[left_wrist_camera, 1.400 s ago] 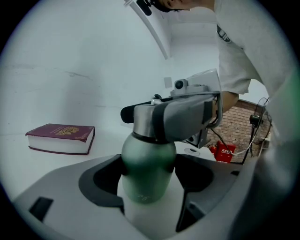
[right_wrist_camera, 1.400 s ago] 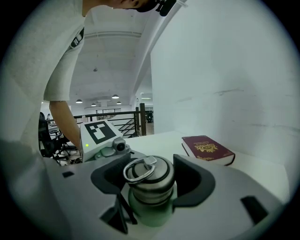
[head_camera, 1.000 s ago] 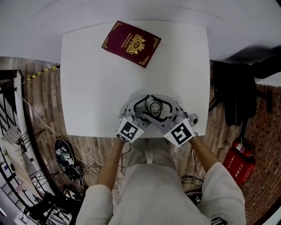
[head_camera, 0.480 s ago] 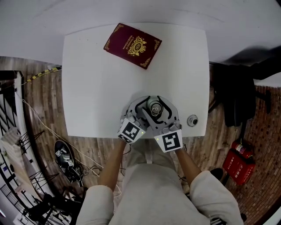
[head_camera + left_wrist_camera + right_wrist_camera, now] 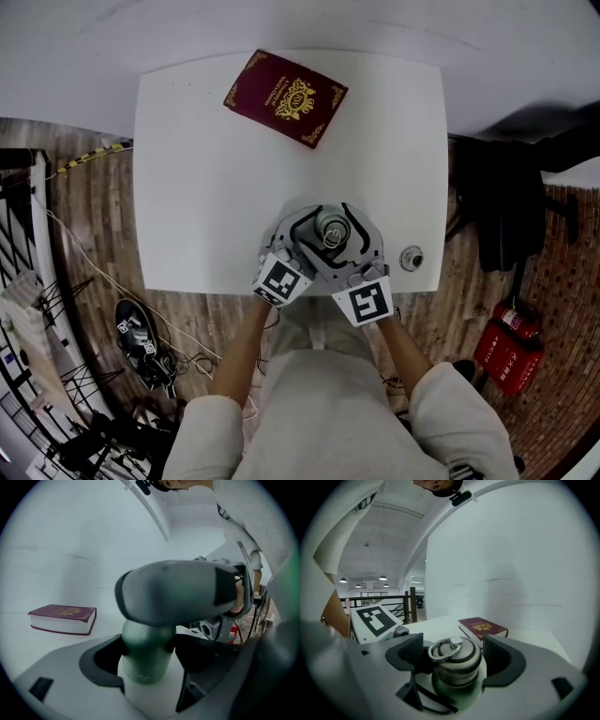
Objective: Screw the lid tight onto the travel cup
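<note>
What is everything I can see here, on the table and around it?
table: one, white, middle of the head view.
book: one, dark red with gold print, flat at the table's far side.
travel cup: one, green, upright near the table's front edge.
lid: one, silver with a ring, on the cup.
small round object: one, grey, by the table's right front corner; too small to identify.
fire extinguisher: one, red, floor at right.
shoes: seemingly two, black, floor at left.
left gripper: one, grey, clamped on the cup's body.
right gripper: one, grey, around the lid; its jaws have just been opening and stand clear of it.
</note>
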Tool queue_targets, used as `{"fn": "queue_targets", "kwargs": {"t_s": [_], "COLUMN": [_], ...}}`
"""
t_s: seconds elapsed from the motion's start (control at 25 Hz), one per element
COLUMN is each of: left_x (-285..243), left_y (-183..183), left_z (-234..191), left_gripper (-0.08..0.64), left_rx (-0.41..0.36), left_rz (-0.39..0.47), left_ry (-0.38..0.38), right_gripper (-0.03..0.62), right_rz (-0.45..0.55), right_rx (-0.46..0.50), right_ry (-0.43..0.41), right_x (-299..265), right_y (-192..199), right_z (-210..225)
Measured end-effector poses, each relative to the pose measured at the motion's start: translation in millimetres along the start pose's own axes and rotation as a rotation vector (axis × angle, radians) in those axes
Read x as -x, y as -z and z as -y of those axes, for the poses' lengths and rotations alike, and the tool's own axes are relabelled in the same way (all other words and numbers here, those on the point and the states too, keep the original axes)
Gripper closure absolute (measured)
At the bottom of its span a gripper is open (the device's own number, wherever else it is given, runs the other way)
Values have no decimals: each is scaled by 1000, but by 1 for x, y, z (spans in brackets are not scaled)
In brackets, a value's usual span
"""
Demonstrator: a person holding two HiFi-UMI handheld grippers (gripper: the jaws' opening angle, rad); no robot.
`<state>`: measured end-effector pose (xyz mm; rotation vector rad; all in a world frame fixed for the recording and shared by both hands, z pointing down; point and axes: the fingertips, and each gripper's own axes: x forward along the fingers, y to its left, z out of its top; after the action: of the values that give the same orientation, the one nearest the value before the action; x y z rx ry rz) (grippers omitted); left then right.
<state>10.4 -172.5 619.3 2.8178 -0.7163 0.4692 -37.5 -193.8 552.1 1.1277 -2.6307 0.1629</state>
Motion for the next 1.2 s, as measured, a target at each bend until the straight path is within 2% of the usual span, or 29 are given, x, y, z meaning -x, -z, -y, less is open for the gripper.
{"fn": "queue_targets", "kwargs": {"t_s": [0.44, 0.68, 0.92, 1.08, 1.2], "left_x": [0, 0, 0, 1, 1], "left_y": [2, 1, 0, 0, 0], "left_z": [0, -1, 0, 1, 0], "left_gripper": [219, 219, 219, 219, 219], "left_rx": [-4, -6, -8, -6, -10], "left_rz": [-2, 4, 6, 9, 10], "left_ry": [4, 3, 3, 2, 0], "right_gripper": [236, 255, 318, 321, 322], "right_rz": [-68, -100, -115, -101, -86], "right_rx": [176, 209, 218, 206, 193], "right_ry": [-400, -555, -604, -577, -520], "right_x": [7, 7, 7, 8, 7], "right_y": [-1, 2, 2, 1, 1], "right_z": [-19, -21, -21, -21, -19]}}
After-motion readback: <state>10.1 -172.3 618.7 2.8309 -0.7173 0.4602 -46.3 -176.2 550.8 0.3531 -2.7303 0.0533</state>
